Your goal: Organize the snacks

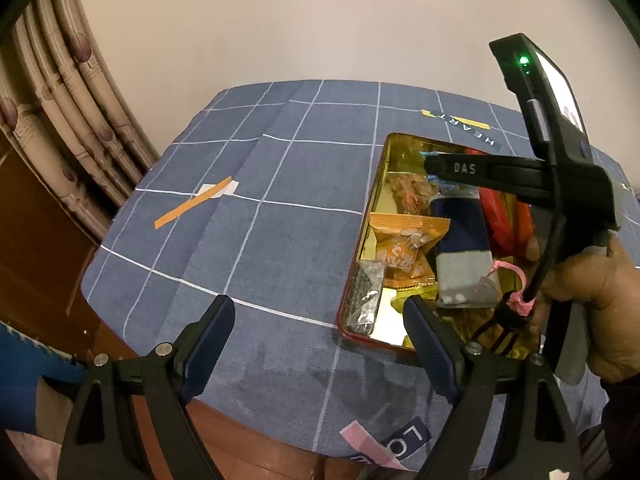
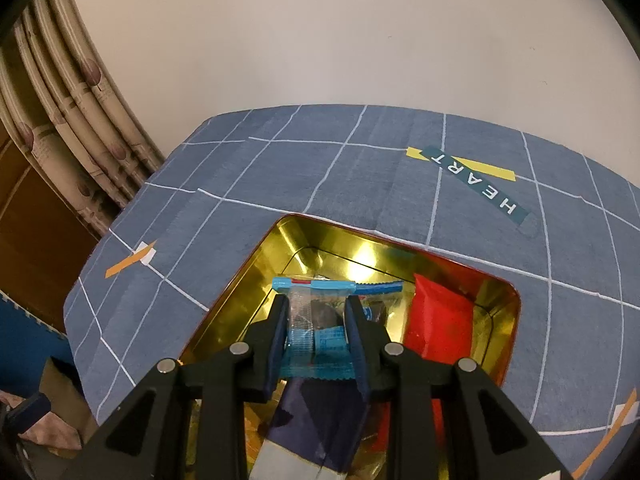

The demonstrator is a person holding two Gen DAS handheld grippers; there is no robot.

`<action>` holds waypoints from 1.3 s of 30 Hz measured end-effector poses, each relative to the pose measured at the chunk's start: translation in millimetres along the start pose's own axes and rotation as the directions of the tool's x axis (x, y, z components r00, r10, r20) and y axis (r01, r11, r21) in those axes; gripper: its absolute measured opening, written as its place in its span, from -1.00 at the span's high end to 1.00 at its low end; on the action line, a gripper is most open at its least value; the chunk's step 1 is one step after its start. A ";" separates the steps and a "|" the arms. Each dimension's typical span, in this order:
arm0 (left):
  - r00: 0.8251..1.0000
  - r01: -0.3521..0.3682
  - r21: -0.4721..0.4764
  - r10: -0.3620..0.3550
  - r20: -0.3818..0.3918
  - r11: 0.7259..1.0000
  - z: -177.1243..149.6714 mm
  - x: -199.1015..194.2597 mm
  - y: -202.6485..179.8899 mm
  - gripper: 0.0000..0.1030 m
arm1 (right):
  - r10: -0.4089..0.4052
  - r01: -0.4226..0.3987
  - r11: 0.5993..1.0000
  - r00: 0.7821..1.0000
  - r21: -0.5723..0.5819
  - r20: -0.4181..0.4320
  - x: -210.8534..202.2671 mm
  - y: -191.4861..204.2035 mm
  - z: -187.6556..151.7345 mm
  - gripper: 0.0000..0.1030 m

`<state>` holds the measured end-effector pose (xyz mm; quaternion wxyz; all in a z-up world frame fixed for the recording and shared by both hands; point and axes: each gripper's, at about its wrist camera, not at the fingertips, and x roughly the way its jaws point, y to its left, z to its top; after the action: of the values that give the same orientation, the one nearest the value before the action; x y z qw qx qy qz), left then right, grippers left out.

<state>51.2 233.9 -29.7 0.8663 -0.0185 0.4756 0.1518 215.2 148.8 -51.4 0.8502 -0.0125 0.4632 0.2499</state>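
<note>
Mostly done, judging by the layout: orange packet (image 1: 404,248), navy-and-grey packet (image 1: 464,248) and red packet (image 2: 440,320) already in the gold tin (image 2: 256,280). Right gripper (image 2: 316,320) clamped on a blue clear-window snack (image 2: 316,316), hanging over the tin's open far end. Left gripper (image 1: 320,344) wide and empty, just left of the tin. No loose snacks visible on the tabletop (image 1: 280,240); only release seemingly left.

Open bench to the left, crowded tin to the right

Ahead and left of the left tool (image 1: 320,344), the checked bench (image 1: 248,216) lies bare. To its right the tin (image 1: 362,240) is packed with snack packets (image 1: 408,248), and the right tool (image 1: 430,166) with its hand (image 1: 588,292) bars the way above it.
</note>
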 end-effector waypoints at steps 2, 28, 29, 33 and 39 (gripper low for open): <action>1.000 0.002 -0.003 -0.002 -0.005 1.000 0.2 1.4 1.2 -0.63 | -0.005 0.005 1.000 1.000 -0.002 0.005 0.4 1.5 0.5 0.42; 0.989 0.071 0.030 -0.074 0.125 0.997 -6.7 -45.4 -14.9 -0.63 | -0.023 0.061 0.992 0.949 -0.111 0.314 -160.2 -6.3 -102.5 0.14; 0.989 0.083 0.026 -0.085 0.121 0.996 -6.8 -47.3 -15.9 -0.63 | -0.035 0.071 0.992 0.948 -0.103 0.315 -165.2 -11.9 -108.1 0.14; 0.988 0.112 0.026 -0.114 0.106 0.993 -9.3 -50.6 -22.8 -0.63 | -0.109 0.129 0.991 0.943 -0.041 0.314 -188.0 -54.3 -131.1 0.06; 0.986 0.111 0.042 -0.115 0.121 0.993 -12.8 -55.5 -33.4 -0.90 | -0.294 0.272 0.953 0.936 0.130 0.195 -184.4 -166.7 -153.9 -0.05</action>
<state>22.3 186.2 5.6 0.9013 -0.0211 0.4222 0.0950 85.4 -112.2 -28.0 0.9213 -0.0093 0.3754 0.1010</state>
